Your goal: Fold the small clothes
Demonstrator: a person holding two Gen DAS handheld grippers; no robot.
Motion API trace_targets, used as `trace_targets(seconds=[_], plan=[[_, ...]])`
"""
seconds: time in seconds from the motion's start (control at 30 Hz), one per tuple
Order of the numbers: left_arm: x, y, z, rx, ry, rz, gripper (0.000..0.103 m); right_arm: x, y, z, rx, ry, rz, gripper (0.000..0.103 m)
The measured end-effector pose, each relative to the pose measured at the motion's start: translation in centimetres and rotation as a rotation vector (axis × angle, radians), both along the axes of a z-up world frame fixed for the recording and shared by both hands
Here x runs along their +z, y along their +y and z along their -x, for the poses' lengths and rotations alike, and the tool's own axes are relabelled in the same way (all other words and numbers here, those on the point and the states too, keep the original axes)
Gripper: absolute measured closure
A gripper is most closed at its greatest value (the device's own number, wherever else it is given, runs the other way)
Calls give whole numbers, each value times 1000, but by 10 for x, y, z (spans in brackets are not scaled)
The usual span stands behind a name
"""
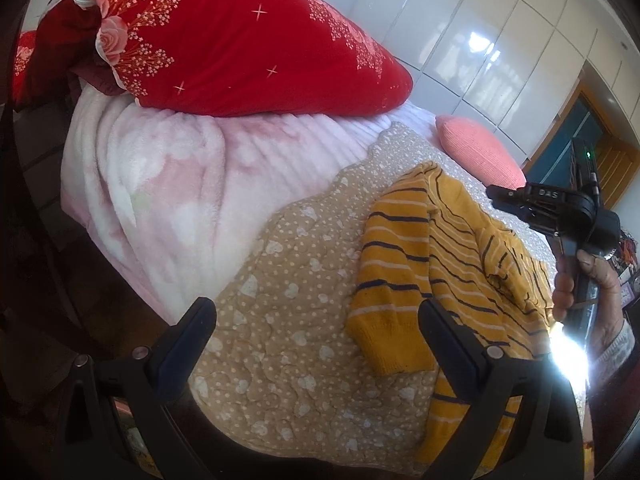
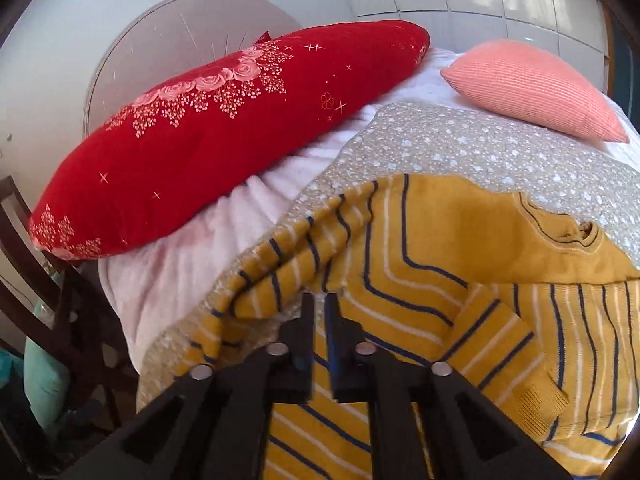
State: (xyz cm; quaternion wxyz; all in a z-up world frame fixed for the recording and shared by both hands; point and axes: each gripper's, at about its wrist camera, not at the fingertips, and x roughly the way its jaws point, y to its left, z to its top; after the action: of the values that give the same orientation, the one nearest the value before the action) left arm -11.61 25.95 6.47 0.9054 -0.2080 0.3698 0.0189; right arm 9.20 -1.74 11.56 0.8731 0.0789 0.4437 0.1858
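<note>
A small yellow sweater with dark and white stripes [image 1: 452,256] lies partly folded on a beige dotted quilt [image 1: 288,320]. My left gripper [image 1: 316,320] is open and empty, just left of the sweater's cuffed sleeve [image 1: 384,332]. The right gripper body [image 1: 560,208] shows in the left wrist view, held in a hand above the sweater's right side. In the right wrist view the right gripper [image 2: 319,300] has its fingers nearly together, low over the sweater [image 2: 400,280]; a fold of sweater lies at the tips, and whether they pinch it does not show. Both sleeves are folded over the body.
A large red flowered pillow [image 1: 224,40] rests on a pink fleece blanket [image 1: 160,184] behind the quilt. A coral pillow [image 2: 532,88] lies at the far right. A dark wooden chair [image 2: 48,280] stands left of the bed. White wardrobe doors [image 1: 480,40] line the wall.
</note>
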Motion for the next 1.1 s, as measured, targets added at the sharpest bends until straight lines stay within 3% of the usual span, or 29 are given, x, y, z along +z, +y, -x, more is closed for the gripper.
trace_targets(seconds=[0.03, 0.07, 0.23, 0.33, 0.43, 0.7, 0.77, 0.83, 0.87, 1.1], plan=[[-1, 2, 0, 2, -1, -2, 2, -2, -10, 3, -29, -3, 13, 53], [-2, 4, 0, 2, 0, -2, 2, -4, -23, 6, -71, -7, 35, 49], [-12, 5, -9, -14, 26, 35, 2, -32, -96, 23, -250, 84, 95, 48], [-11, -3, -10, -37, 26, 31, 2, -44, -119, 29, -283, 105, 82, 48], [-7, -10, -6, -45, 16, 8, 2, -58, -127, 31, -280, 141, 57, 48], [-6, -9, -1, -36, 19, 2, 2, -67, -106, 40, -272, 77, 243, 44], [-6, -10, -1, -43, 16, 6, 2, -71, -100, 38, -245, 111, 236, 58], [-6, -11, 0, -46, 14, 4, 2, -59, -95, 38, -236, 95, 199, 96], [-6, -11, 0, -45, 15, 4, 2, -52, -91, 38, -224, 81, 163, 101], [-9, -3, 1, -23, 25, 20, 2, -17, -10, -3, -28, 20, 71, 102]])
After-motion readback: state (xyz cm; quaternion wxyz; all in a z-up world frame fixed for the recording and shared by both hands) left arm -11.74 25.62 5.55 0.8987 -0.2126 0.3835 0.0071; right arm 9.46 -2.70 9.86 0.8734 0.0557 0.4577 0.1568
